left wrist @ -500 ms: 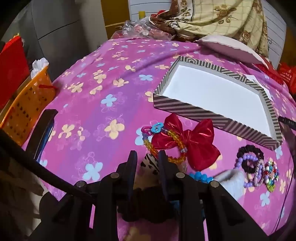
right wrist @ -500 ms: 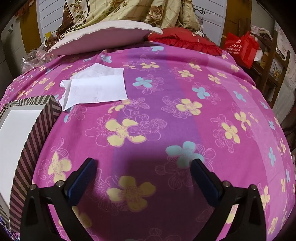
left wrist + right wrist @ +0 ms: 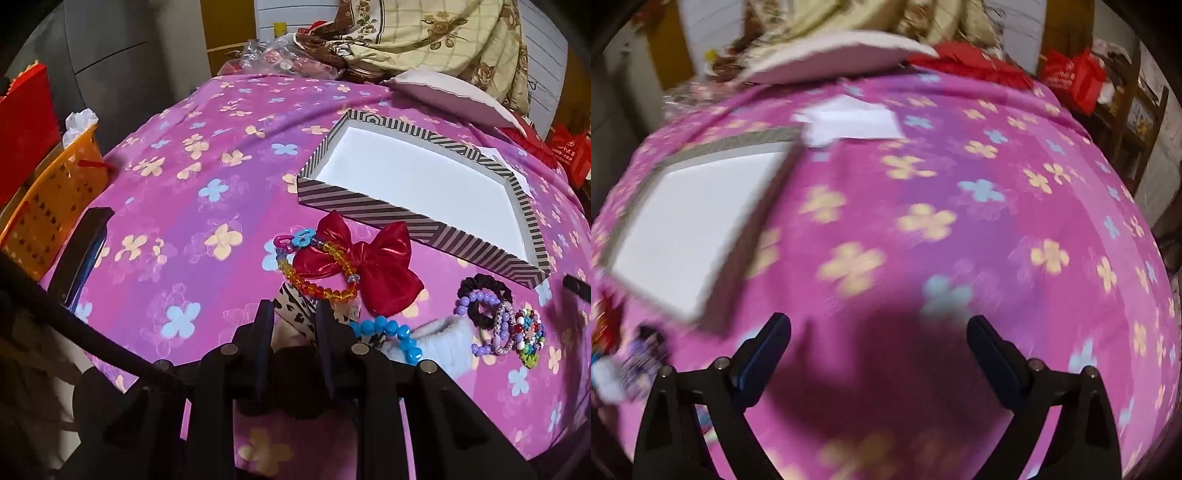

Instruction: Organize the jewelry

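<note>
Scrunchie [image 3: 293, 317], leopard-print and soft, sits clenched in our left tongs [image 3: 294, 314] above the bed [image 3: 177, 221], near the striped box [image 3: 369, 210]; light, squashy, best pinched mid-band. Our right tongs [image 3: 879, 332] hang released, empty.

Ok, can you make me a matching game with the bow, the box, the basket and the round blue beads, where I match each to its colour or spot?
Things:
1. bow
2. box
3. basket
4. blue beads

Clues:
A. orange, at the far left
B. shiny red, in front of the box
C. striped outside, white inside
D. right next to the left gripper

Pairs: 1-B, 2-C, 3-A, 4-D
</note>
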